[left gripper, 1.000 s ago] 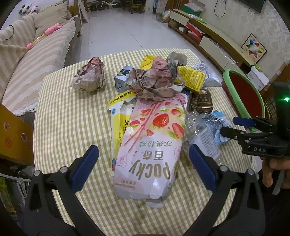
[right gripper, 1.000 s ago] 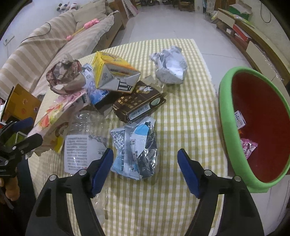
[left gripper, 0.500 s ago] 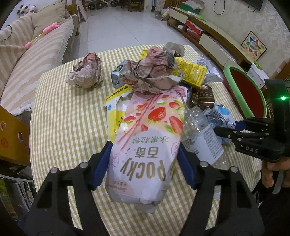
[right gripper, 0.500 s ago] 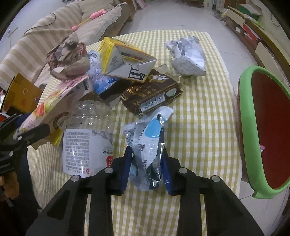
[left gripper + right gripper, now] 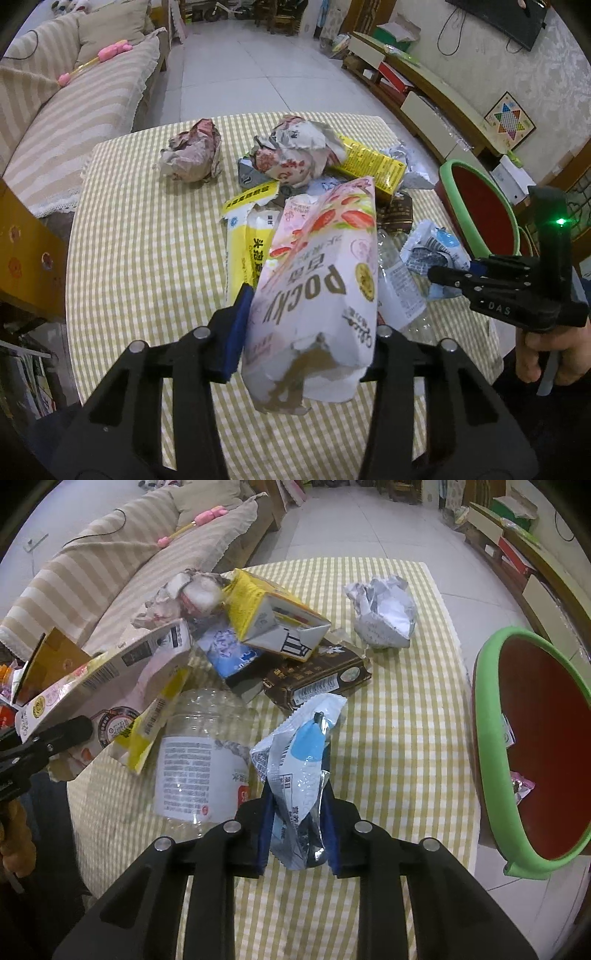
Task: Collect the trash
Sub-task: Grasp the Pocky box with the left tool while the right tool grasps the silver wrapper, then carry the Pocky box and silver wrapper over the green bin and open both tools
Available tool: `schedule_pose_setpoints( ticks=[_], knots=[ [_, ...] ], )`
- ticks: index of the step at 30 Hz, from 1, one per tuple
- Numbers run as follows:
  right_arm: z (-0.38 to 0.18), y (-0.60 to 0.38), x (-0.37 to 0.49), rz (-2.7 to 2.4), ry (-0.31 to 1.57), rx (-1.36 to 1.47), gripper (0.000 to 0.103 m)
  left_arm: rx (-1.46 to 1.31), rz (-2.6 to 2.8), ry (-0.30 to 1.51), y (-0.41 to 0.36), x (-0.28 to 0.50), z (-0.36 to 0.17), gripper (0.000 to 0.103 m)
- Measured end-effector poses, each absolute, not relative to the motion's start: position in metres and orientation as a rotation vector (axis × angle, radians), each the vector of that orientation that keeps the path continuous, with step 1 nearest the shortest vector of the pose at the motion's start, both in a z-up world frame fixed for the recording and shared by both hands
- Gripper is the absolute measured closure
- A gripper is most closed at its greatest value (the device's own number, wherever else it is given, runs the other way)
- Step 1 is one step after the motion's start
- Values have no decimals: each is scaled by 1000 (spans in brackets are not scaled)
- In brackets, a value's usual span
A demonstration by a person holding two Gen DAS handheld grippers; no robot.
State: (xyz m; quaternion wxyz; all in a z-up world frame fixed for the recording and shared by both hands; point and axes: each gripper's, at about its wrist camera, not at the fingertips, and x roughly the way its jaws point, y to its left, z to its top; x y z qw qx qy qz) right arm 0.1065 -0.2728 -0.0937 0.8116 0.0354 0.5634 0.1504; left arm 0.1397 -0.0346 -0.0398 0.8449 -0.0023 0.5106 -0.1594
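Bare tablecloth (image 5: 417, 716) between litter pile (image 5: 258, 642) and bin (image 5: 491, 760)

The pink Pocky snack box (image 5: 317, 280) hides the left claw's (image 5: 306, 328) right pad and part of the clear plastic bottle (image 5: 397, 284). The green-rimmed red bin (image 5: 491, 760) is cut off at the right wrist view's edge; small wrappers inside are unreadable.

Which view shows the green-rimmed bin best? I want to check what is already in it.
The right wrist view: the bin faces the camera and scraps inside show. The left wrist view shows it smaller, farther off.
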Motion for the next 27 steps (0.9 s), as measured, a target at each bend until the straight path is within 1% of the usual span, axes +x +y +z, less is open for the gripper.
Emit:
schedule_pose_setpoints(
  ticks=[11, 27],
  knots=[
    [-62, -282, 92, 348, 1115, 114, 82, -37, -339, 1000, -25, 115, -12, 63],
    [-44, -289, 86, 352, 1050, 123, 82, -67, -334, 908, -27, 109, 18, 64]
  ],
)
